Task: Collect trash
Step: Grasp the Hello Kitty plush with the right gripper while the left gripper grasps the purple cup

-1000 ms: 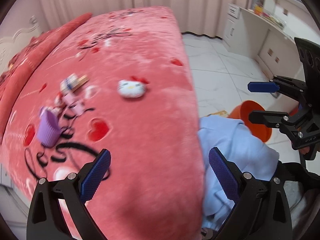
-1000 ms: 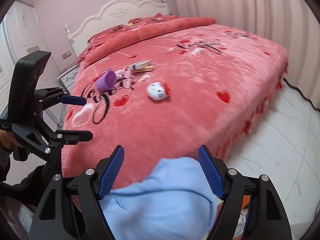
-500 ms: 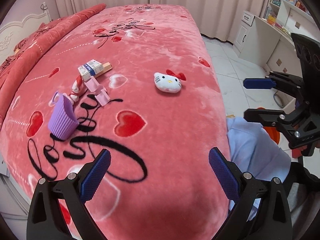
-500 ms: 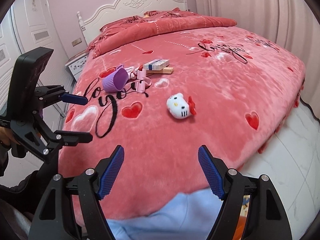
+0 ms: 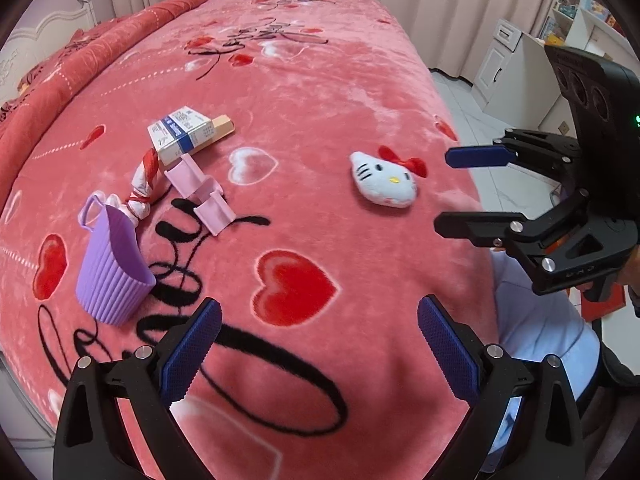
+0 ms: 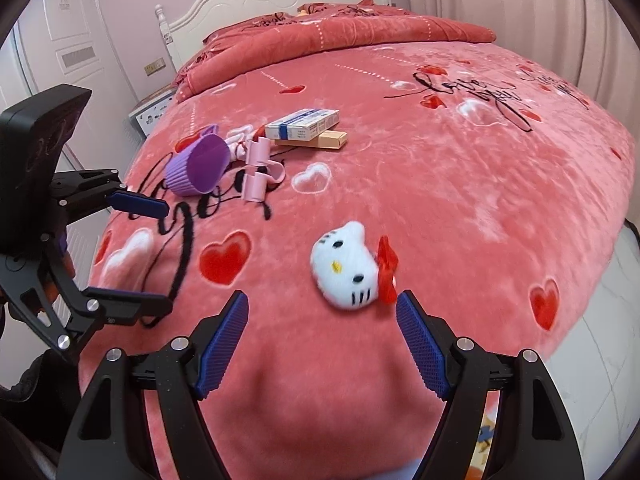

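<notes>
Trash [image 5: 192, 142] on pink bedspread [image 5: 320, 92]

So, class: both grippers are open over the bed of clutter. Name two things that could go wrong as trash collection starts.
1. The white plush cat head with a red bow lies nearest the open right gripper; it may be grabbed as trash though it looks like a toy.
2. The purple ribbed silicone cup, pink plastic clips, twisted red-and-white wrapper and blue-and-white cardboard box crowd together, so the open left gripper could knock neighbours aside.
</notes>
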Demonstrator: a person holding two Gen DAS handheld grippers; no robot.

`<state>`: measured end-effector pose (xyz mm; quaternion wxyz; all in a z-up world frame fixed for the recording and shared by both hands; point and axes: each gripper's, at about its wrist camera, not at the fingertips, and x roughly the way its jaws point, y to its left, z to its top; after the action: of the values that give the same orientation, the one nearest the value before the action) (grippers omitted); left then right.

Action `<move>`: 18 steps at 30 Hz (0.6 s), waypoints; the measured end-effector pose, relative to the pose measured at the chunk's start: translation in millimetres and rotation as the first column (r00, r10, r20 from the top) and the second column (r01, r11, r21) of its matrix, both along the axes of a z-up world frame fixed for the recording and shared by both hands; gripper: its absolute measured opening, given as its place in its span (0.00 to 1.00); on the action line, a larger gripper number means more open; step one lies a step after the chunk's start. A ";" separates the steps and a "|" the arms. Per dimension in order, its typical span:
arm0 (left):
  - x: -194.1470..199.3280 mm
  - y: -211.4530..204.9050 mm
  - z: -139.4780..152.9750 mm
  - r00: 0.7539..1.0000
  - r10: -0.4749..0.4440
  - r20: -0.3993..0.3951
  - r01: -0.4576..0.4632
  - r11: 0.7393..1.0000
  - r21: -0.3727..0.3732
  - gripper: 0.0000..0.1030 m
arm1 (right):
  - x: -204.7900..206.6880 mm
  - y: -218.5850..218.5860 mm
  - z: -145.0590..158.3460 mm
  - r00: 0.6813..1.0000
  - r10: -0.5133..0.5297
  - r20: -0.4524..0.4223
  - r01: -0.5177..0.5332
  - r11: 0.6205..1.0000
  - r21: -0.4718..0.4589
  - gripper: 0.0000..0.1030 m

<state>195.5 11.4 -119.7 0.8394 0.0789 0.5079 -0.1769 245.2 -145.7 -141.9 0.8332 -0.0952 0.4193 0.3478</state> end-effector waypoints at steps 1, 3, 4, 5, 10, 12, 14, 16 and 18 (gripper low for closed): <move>3.0 0.7 -2.3 1.000 -0.001 -0.004 0.001 1.000 0.000 0.94 | 5.7 3.1 -3.2 1.000 0.002 -0.004 -0.002 1.000 -0.002 0.74; 8.6 3.0 -6.2 1.000 -0.002 -0.012 0.002 1.000 -0.005 0.94 | 14.4 6.9 -7.8 1.000 0.006 -0.011 -0.006 1.000 -0.009 0.74; 12.0 3.8 -8.0 1.000 -0.002 -0.015 0.001 1.000 -0.007 0.94 | 18.8 9.6 -10.8 1.000 0.009 -0.013 -0.009 1.000 -0.016 0.74; 14.6 4.9 -9.6 1.000 -0.001 -0.018 0.000 1.000 -0.009 0.94 | 21.8 11.8 -13.2 1.000 0.015 -0.015 -0.016 1.000 -0.020 0.74; 29.9 9.7 -19.3 0.999 0.000 -0.036 0.000 1.000 -0.014 0.94 | 35.8 20.3 -27.1 0.999 0.030 -0.025 -0.031 0.998 -0.049 0.73; 33.1 10.9 -21.9 0.999 -0.002 -0.039 0.001 1.000 -0.015 0.94 | 39.1 21.5 -31.6 0.999 0.029 -0.028 -0.031 0.998 -0.052 0.67; 36.8 12.5 -23.8 0.999 0.000 -0.042 0.000 1.000 -0.014 0.94 | 42.8 25.0 -36.9 0.998 0.038 -0.044 -0.041 0.997 -0.062 0.52; 38.9 15.2 -24.8 0.999 0.002 -0.043 -0.003 1.000 -0.018 0.94 | 43.8 27.4 -39.7 0.998 0.044 -0.041 -0.047 0.996 -0.074 0.50; 38.7 18.0 -24.0 0.999 0.007 -0.040 -0.008 1.000 -0.021 0.94 | 42.3 29.3 -38.0 0.999 0.046 -0.026 -0.048 0.996 -0.080 0.47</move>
<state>234.2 29.4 -143.8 0.8304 0.0645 0.5230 -0.1809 287.6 -116.4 -179.9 0.8150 -0.1344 0.4408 0.3513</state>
